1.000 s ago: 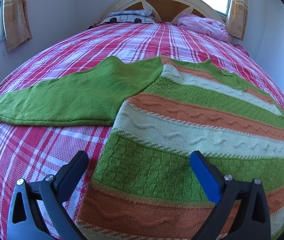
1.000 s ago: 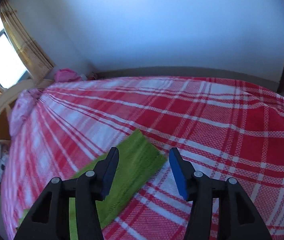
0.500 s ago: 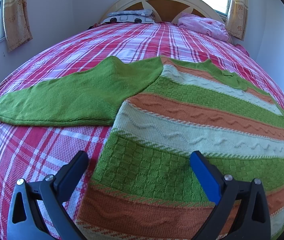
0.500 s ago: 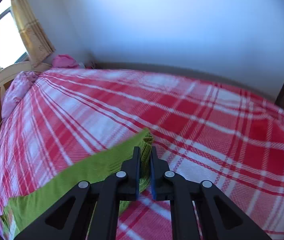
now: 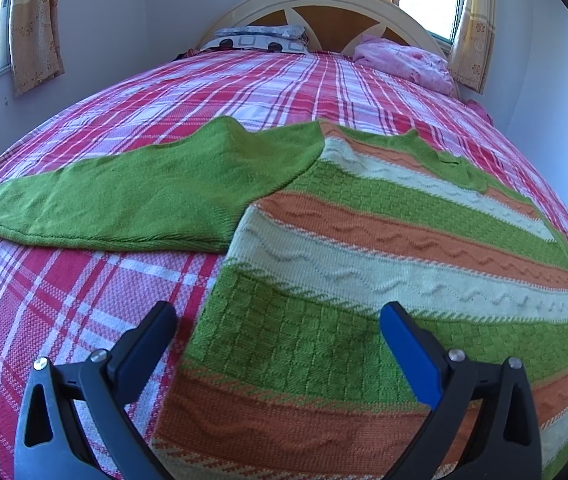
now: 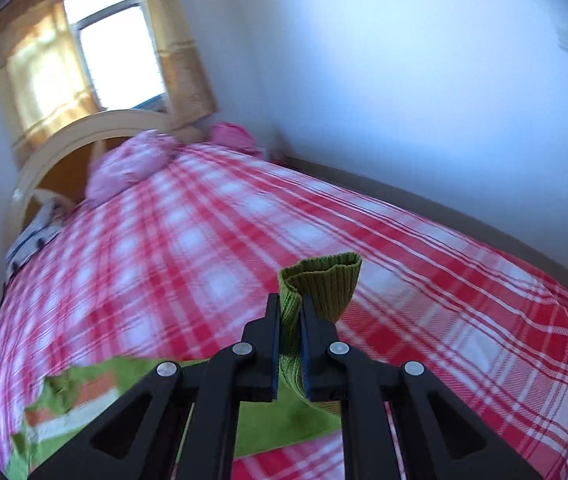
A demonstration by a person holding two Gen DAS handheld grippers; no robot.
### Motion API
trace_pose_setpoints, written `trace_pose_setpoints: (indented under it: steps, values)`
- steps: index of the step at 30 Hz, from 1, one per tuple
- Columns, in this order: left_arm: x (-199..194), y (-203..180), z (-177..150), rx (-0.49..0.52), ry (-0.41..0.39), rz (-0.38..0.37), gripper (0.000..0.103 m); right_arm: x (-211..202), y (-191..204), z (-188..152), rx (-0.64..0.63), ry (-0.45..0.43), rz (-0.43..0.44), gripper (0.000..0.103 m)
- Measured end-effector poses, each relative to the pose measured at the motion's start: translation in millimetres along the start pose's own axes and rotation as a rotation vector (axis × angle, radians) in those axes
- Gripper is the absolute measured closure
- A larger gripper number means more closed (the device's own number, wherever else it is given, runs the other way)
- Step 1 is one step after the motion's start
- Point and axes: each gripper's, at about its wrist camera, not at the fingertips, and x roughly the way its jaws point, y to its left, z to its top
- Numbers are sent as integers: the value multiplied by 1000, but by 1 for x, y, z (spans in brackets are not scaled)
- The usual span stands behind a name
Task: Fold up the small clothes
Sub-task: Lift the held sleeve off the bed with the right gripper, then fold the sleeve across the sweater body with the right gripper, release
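Sleeve-fold step: right gripper clamped on green cuff mid-frame, lifted off bed; left gripper wide open, empty, over sweater; next, carry cuff across sweater.

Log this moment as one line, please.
phase: sleeve fold | right claw: shut on sleeve cuff, raised | left claw: open over sweater | bed

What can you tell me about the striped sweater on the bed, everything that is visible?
The sweater is knitted, with textured green, orange and cream bands across the body and plain green sleeves. It lies flat on the red plaid bedspread. One sleeve rests spread out sideways. The other sleeve's ribbed cuff is pinched in the shut right gripper and lifted off the bed. The open left gripper hovers over the hem.
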Motion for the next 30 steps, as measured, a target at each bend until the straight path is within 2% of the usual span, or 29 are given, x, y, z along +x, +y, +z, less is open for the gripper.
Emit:
trace_pose_setpoints:
  steps: [7,14,24,27,30]
  values:
    - [-2,3,-1,-20,-17,-29,0,-20,86,-12,-92,9,119,95]
    - [-5,7,-1,-42,-33,-55,0,-27,180,-49,-159,65,282,95]
    - [-7,13,-1,-75,-51,-91,0,-12,331,-139,-315,194,461,95]
    - [-7,14,-1,-80,-55,-98,0,-4,366,-166,-363,245,520,95]
    - [-8,15,-1,-90,-58,-107,0,5,392,-189,-383,311,613,95]
